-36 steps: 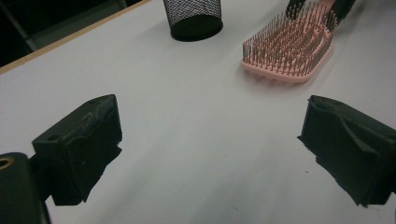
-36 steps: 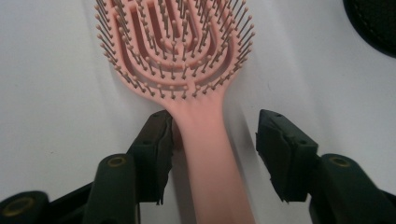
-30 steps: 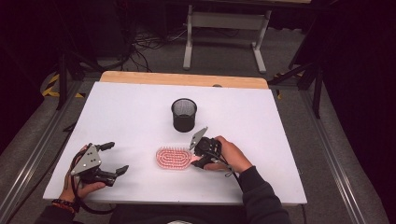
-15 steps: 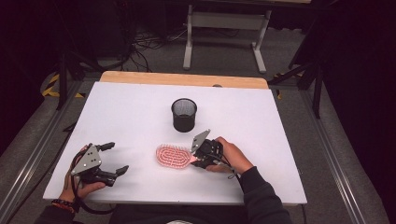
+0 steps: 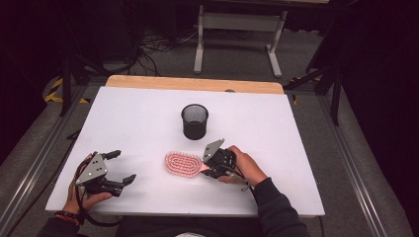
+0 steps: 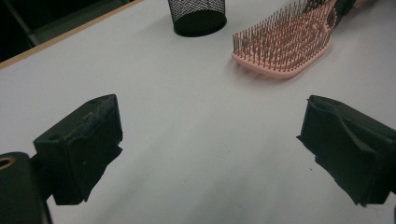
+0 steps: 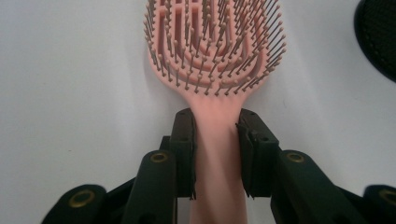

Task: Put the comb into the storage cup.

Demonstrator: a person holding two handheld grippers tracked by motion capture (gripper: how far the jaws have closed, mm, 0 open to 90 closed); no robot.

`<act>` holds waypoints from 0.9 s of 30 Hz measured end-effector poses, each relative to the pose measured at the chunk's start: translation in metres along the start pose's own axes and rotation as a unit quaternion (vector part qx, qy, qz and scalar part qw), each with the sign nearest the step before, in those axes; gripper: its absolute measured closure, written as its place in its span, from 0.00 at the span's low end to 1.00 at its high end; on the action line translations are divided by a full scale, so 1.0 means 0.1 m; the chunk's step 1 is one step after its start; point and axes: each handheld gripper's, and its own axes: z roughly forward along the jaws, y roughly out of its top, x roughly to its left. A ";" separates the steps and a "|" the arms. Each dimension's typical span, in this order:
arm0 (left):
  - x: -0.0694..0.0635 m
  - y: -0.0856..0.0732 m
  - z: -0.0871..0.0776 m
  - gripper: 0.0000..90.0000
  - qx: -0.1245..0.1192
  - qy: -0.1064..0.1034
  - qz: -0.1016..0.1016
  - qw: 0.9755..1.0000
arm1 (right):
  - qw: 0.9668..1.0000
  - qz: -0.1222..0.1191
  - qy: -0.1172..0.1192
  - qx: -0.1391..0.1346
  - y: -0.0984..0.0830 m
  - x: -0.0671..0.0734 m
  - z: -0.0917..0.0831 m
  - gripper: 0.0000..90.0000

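- Two hand-held grippers work at one white table (image 5: 148, 123), each carried by one of the person's hands, which come in from the near edge.
- One pink hairbrush (image 5: 184, 164) lies on the table near its middle, slightly toward the near side, bristles facing up, with its head pointing left and its handle pointing right.
- One black mesh cup (image 5: 194, 121) stands upright just beyond the hairbrush, toward the far side, apart from it.
- One right gripper (image 5: 209, 167) sits at the handle end of the hairbrush; in the right gripper view its two black jaws press against either side of the pink handle (image 7: 218, 154), clamped on it, with the bristled head stretching away ahead of them.
- One left gripper (image 5: 121, 168) rests near the left near corner of the table, well apart from the hairbrush; a grey three-cornered plate (image 5: 92, 168) tops it.
- In the left gripper view its two jaws stand wide apart with bare white table between them, and the hairbrush and the mesh cup show farther off beyond them.
- One wooden strip (image 5: 192, 84) runs along the table's far edge.
- One dark sleeve (image 5: 274, 210) covers the person's right forearm.
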 end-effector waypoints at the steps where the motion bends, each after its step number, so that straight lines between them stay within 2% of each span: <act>1: 0.00 0.00 0.00 0.07 0.000 0.000 0.000 1.000 | 1.000 0.001 -0.005 -0.001 0.00 0.00 -0.01 0.77; 2: 0.00 0.00 0.00 0.07 0.001 0.001 -0.001 1.000 | 1.000 0.002 -0.002 -0.002 0.00 0.00 -0.01 0.77; 12: 0.00 0.00 -0.01 0.08 0.001 0.011 -0.004 1.000 | 0.999 0.000 -0.031 -0.027 -0.01 0.06 -0.04 0.77; 16: 0.01 0.00 -0.01 0.08 0.001 0.012 -0.004 1.000 | 0.999 -0.004 -0.034 -0.037 -0.01 0.07 -0.06 0.77; 18: 0.01 0.00 -0.01 0.08 0.003 0.012 -0.004 1.000 | 0.998 -0.003 -0.045 -0.048 -0.01 0.07 -0.09 0.77; 20: 0.01 -0.01 -0.01 0.08 0.001 0.011 -0.008 1.000 | 0.997 -0.002 -0.042 -0.058 0.00 0.07 -0.11 0.77; 22: 0.01 -0.01 -0.02 0.08 0.001 0.013 -0.007 1.000 | 0.996 0.000 -0.052 -0.066 0.00 0.08 -0.13 0.77; 27: 0.01 -0.01 -0.02 0.08 0.000 0.012 -0.006 1.000 | 0.995 -0.005 -0.057 -0.078 0.02 0.10 -0.17 0.77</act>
